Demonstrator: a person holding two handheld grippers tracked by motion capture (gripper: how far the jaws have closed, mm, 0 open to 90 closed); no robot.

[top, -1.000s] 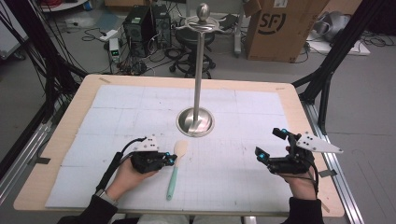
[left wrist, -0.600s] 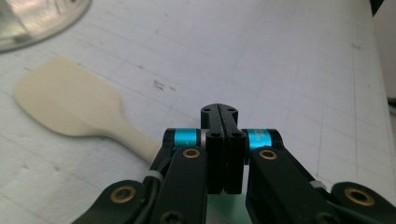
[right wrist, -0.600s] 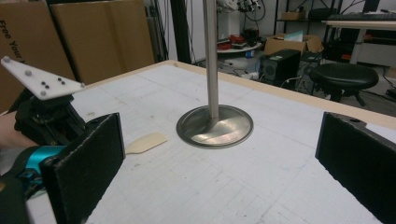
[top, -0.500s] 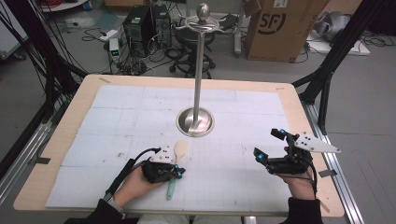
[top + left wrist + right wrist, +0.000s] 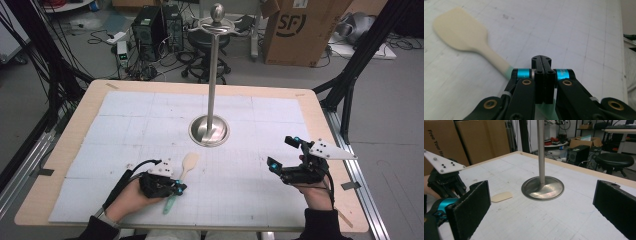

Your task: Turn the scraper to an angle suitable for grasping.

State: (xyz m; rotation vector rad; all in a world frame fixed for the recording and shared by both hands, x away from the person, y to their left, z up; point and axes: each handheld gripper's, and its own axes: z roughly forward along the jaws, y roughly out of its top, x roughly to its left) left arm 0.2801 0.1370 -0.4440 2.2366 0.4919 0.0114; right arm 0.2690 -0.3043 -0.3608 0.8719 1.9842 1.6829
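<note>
- My left gripper (image 5: 176,188) sits low on the white mat (image 5: 150,115), jaws pressed together over the green handle of the spatula (image 5: 181,175); whether they pinch it I cannot tell
- Its cream blade lies flat ahead, toward the metal stand (image 5: 210,130)
- My right gripper (image 5: 284,154) is well apart at the right, jaws spread wide, empty, facing the stand's round base

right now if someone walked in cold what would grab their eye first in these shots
Probably the tall metal stand, rising from its round base at the middle of the table. Next, the left gripper near the front edge, jaws closed over the green handle of a cream spatula lying flat on the white mat. The right gripper is off to the right, jaws wide open and empty.
</note>
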